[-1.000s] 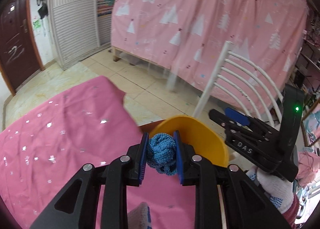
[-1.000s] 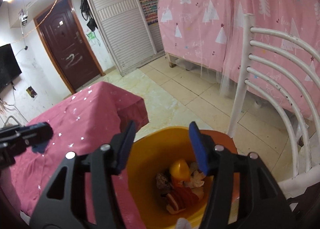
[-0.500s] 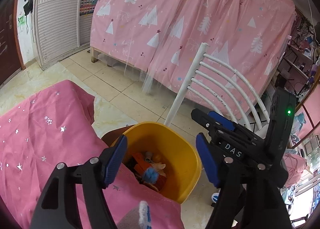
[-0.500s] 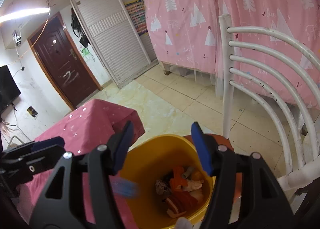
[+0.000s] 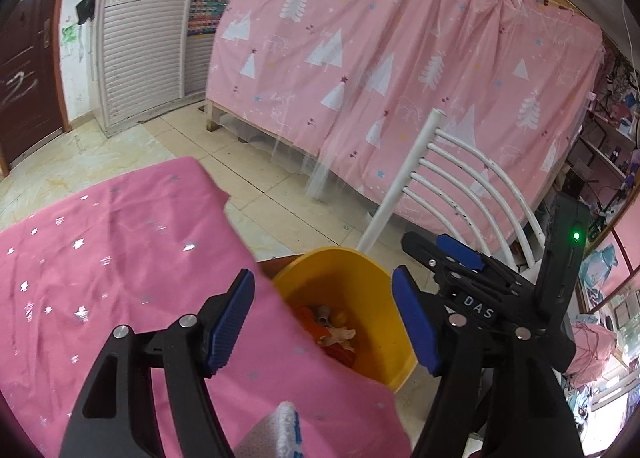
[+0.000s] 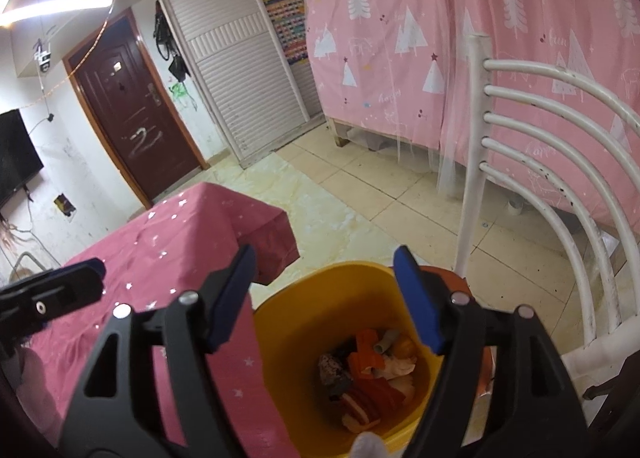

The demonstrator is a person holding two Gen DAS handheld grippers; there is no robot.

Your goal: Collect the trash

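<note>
Two views. Left wrist: left tongs (image 5: 322, 320) stand wide and empty above the yellow bin (image 5: 372, 346), which sits past the pink worktop (image 5: 100, 258) edge. Right wrist: right tongs (image 6: 324, 300) are opening, nothing between them, directly over the trash (image 6: 370, 370) in the bin. Risk, judged: neighbouring tongs could collide.

A smooth, glossy yellow plastic bin (image 6: 280, 322) is sitting beside a matt pink star-printed cloth (image 5: 100, 258) covering the table; the white metal chair's (image 6: 532, 105) paint is looking chipped.
</note>
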